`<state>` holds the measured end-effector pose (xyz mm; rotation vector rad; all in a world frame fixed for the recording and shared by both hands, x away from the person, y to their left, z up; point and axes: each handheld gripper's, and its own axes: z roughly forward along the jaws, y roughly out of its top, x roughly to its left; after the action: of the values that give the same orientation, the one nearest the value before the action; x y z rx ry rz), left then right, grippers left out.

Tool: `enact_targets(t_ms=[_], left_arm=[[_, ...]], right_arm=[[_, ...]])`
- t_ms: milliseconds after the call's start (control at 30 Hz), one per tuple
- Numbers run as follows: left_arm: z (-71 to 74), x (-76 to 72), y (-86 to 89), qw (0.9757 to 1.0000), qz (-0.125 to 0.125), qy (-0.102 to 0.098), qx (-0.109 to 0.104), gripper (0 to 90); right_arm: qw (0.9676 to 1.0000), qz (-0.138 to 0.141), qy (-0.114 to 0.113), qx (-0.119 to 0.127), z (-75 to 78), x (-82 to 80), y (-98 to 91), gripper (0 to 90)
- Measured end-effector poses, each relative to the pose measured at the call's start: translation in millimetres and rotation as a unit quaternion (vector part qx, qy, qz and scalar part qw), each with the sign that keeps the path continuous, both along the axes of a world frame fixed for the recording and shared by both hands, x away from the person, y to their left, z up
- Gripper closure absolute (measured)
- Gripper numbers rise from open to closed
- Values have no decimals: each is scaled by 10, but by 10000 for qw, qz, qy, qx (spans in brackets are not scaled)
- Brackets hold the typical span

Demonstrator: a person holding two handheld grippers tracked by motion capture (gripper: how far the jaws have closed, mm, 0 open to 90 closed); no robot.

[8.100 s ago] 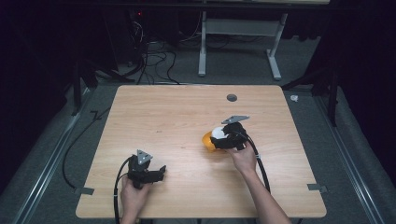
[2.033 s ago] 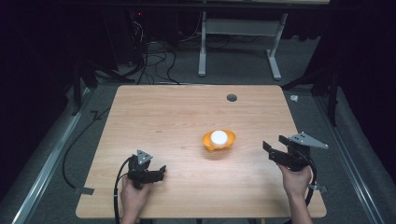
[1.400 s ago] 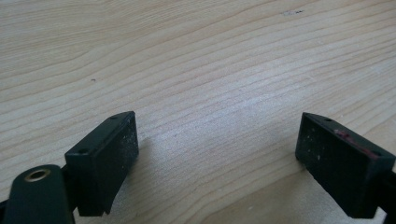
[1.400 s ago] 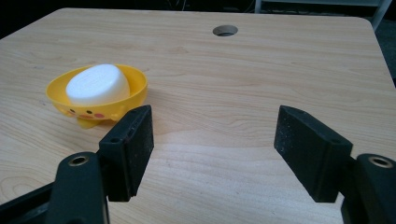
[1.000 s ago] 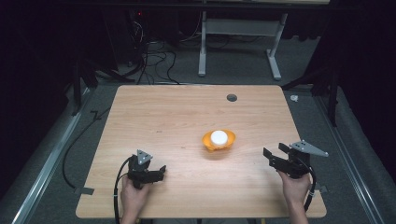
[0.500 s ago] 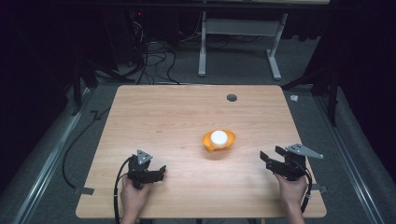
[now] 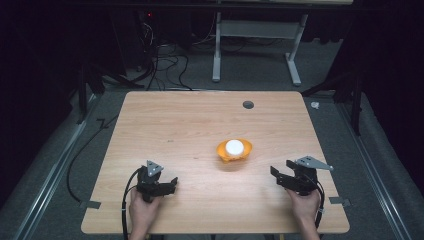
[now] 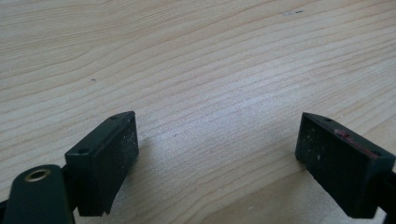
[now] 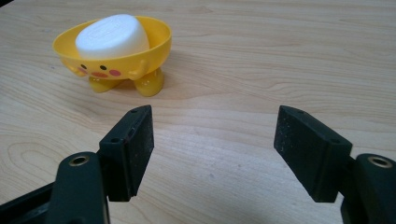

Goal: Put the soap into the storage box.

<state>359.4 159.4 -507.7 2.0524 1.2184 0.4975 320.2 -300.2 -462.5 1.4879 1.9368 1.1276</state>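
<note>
A yellow duck-shaped soap dish [image 7: 234, 151] [image 9: 113, 53] stands near the middle of the wooden table [image 7: 190, 120], with a white bar of soap [image 7: 234, 146] [image 9: 112, 35] lying in it. My right gripper [image 7: 281, 172] [image 9: 215, 149] rests low at the table's front right, open and empty, its jaws pointing left toward the dish with a clear gap between. My left gripper [image 7: 171, 184] [image 8: 217, 156] sits at the front left, open, with bare wood between its jaws.
A round cable hole [image 7: 248, 104] is set in the table's far side. Beyond the table, cables [image 7: 165, 55] lie on the dark floor beside a white desk frame [image 7: 260, 35]. Bits of tape [image 7: 90, 204] mark the floor near the front corners.
My right gripper left the dish and soap in the middle, drew back to the front right and sank toward the table. The left gripper stayed still.
</note>
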Motion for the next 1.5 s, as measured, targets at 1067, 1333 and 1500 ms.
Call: enact_targets(t_ms=[1067,1333,1500], left_arm=[[0,0,0,10000,1,0,-1,135],[0,0,0,10000,0,0,1,135],[0,0,0,10000,0,1,1,135]], right_arm=[[9978,104,264,-597,-245,60,253,295],[9961,156,294,-821,-284,74,319,294],[9951,168,348,-912,-311,87,346,292]])
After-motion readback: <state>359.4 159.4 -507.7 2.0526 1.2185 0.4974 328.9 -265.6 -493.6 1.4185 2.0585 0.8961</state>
